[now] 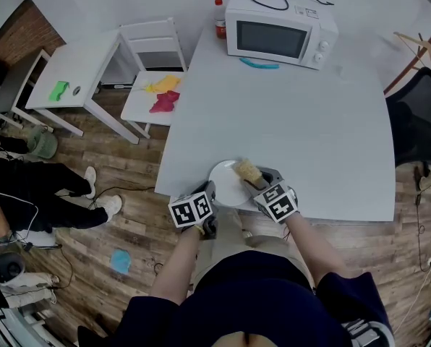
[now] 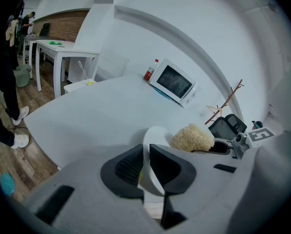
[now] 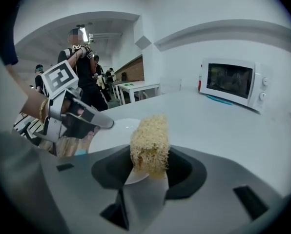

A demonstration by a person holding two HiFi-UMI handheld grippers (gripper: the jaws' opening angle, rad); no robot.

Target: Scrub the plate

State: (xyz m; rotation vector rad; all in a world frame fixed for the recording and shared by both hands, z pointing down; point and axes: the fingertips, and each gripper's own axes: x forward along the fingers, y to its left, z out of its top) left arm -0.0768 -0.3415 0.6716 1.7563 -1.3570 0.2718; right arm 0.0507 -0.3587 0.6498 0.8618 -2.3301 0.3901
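left hand-held gripper [image 2: 146, 168] pinches the white plate [image 1: 226, 183] by its rim at the surface's [image 1: 309, 136] near edge, well apart from the microwave [image 1: 280, 35]; right hand-held gripper [image 3: 148, 165] clamps a tan loofah scrubber [image 3: 149, 143] over the plate.

The plate's [image 1: 225, 181] near rim hides behind the left gripper [image 1: 210, 191] in the head view; the bottle's [image 1: 220, 19] label is too small to read.
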